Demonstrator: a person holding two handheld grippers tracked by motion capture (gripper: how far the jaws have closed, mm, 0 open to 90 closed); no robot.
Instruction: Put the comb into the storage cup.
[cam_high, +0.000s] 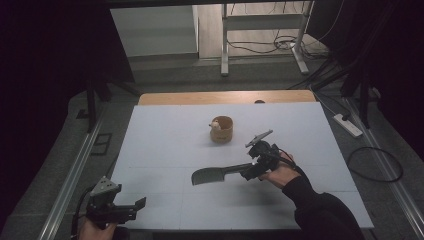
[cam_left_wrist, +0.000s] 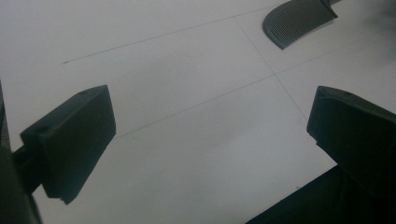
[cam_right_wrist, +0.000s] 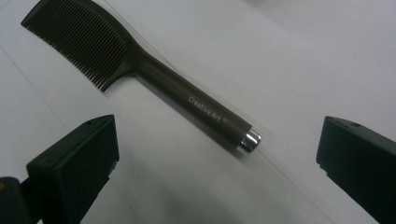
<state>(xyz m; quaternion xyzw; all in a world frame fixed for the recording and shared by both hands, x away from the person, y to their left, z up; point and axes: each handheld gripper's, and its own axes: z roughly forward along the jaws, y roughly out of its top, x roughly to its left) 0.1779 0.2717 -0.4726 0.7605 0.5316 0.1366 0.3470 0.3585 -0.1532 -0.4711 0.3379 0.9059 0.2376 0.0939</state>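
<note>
— Comb (cam_right_wrist: 140, 70) is seen lying flat on the white table (cam_high: 165, 150), toothed head toward the table's left, handle toward the right gripper (cam_high: 255, 167); is it held yet?

— Not as far as can be judged; in the right gripper view both jaws stand wide apart with the chrome-capped handle end lying free on the sheet between and beyond them; nothing is clamped.

— And nearest the person?

— The left gripper (cam_high: 131, 206) is parked at the near-left edge, jaws spread and empty, well apart from the comb (only the toothed head (cam_left_wrist: 299, 21) is caught at the top of its own view); it is not needed for this step.

— How should the grasp be made well?

— The handle should be straddled across its width, not along its length; the jaws should be lowered until the pads sit level with the table, then closed on the straight part near the printed lettering, not on the slippery chrome cap; the teeth should be avoided, since a thin curved head would likely twist out.

— What lies farther off?

— A small brown cup (cam_high: 222, 129) with something pale in it stands beyond the comb, toward the middle of the table; it could be judged the likely destination, though that cannot be confirmed; a clear path to it is left.
</note>
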